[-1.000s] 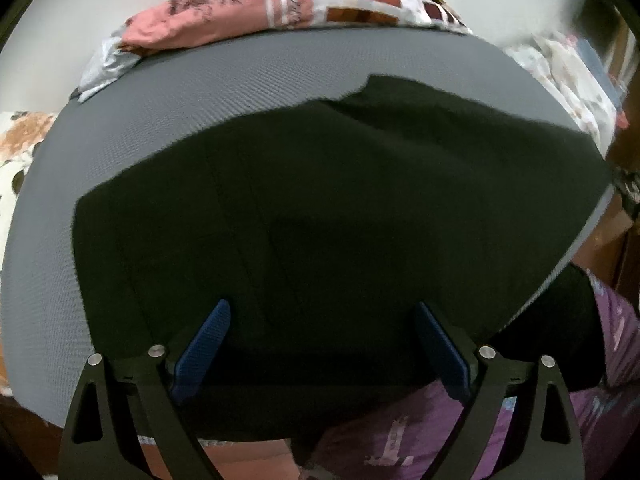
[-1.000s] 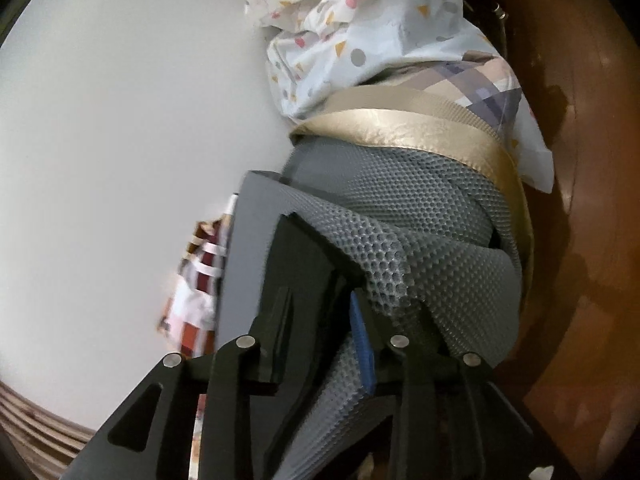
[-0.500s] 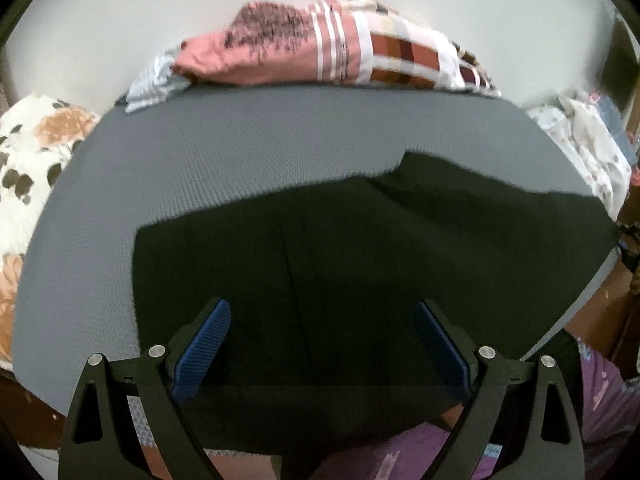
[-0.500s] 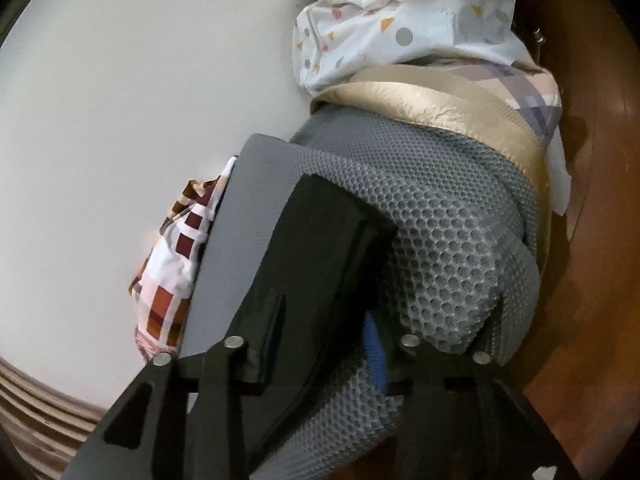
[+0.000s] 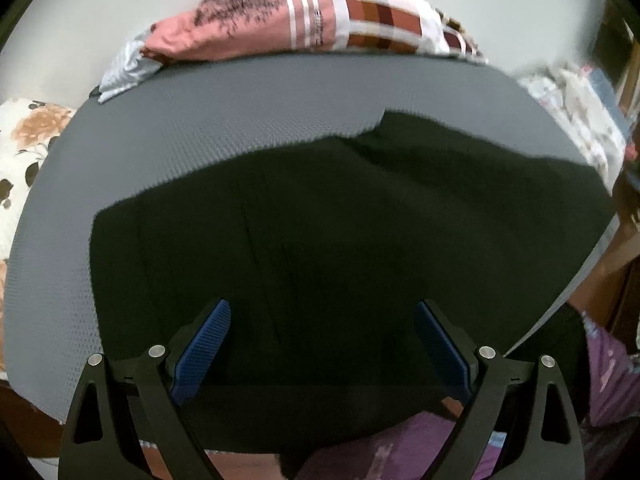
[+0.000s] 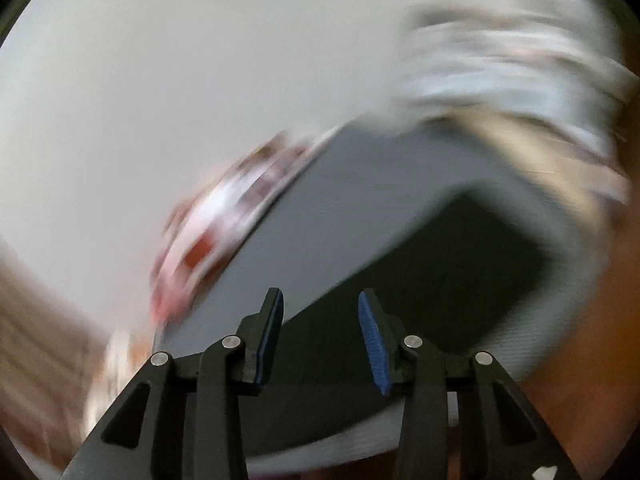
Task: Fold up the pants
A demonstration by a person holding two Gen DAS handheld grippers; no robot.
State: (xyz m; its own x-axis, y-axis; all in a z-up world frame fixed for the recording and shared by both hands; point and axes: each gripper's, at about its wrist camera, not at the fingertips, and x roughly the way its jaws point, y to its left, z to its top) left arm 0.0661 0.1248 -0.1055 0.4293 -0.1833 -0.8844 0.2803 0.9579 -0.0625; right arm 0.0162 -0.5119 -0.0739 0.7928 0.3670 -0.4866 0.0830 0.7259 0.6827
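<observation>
Around the work: a pink and checked cloth (image 5: 320, 20) bunched along the far edge of the grey mesh pad (image 5: 200, 128), against a pale wall (image 5: 100, 8); a floral cloth (image 5: 24, 152) off the pad's left edge; a white patterned cloth (image 5: 580, 120) at the far right, blurred; purple fabric (image 5: 608, 380) at the near right. In the right wrist view, much smeared by blur: the same checked cloth, a white bundle (image 6: 520, 60) at upper right, brown wood (image 6: 592, 360) at right.

Spread flat on the pad, the black pants (image 5: 340, 240), covering its near and right part, near edge hanging over the front.

Left gripper (image 5: 324, 340) tilted steeply down over the pants, jaws spread wide, blue pads (image 5: 204, 344) apart and clamping nothing.

Right gripper (image 6: 322, 336) pointing more nearly level across the pad, jaws just been opening, now partly apart, with nothing pinched between them; pants (image 6: 440, 280) lying beyond and below.
</observation>
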